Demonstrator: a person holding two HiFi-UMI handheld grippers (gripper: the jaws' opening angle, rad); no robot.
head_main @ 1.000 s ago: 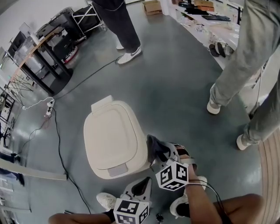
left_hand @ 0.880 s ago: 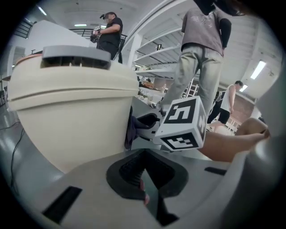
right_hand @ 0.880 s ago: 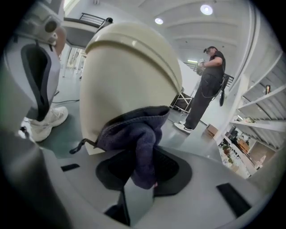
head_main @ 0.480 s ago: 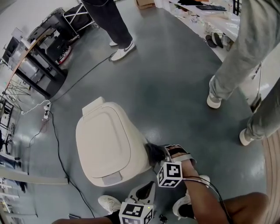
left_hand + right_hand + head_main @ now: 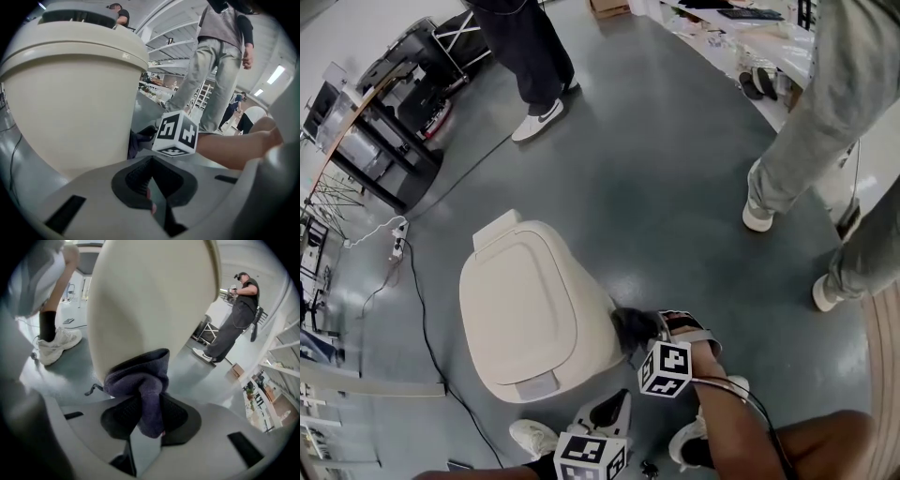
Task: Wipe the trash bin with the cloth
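The right gripper (image 5: 149, 420) pinches a dark purple cloth (image 5: 140, 380) in its jaws, seemingly pressed against the side of the cream trash bin (image 5: 525, 309) on the floor (image 5: 675, 187). The left gripper (image 5: 149, 185) has its jaws pressed together, empty, near the bin.

The right gripper (image 5: 639, 330) reaches forward and a little left, its jaws clamped on a bunched dark cloth (image 5: 140, 380) that fills the gap between the pads. The bare right forearm (image 5: 733, 427) runs back from it toward the lower right. The left gripper (image 5: 609, 408) sits just behind it and nearer the body, jaws pressed together with nothing between them. Its arm seems tucked low and is mostly cut off at the frame edge.
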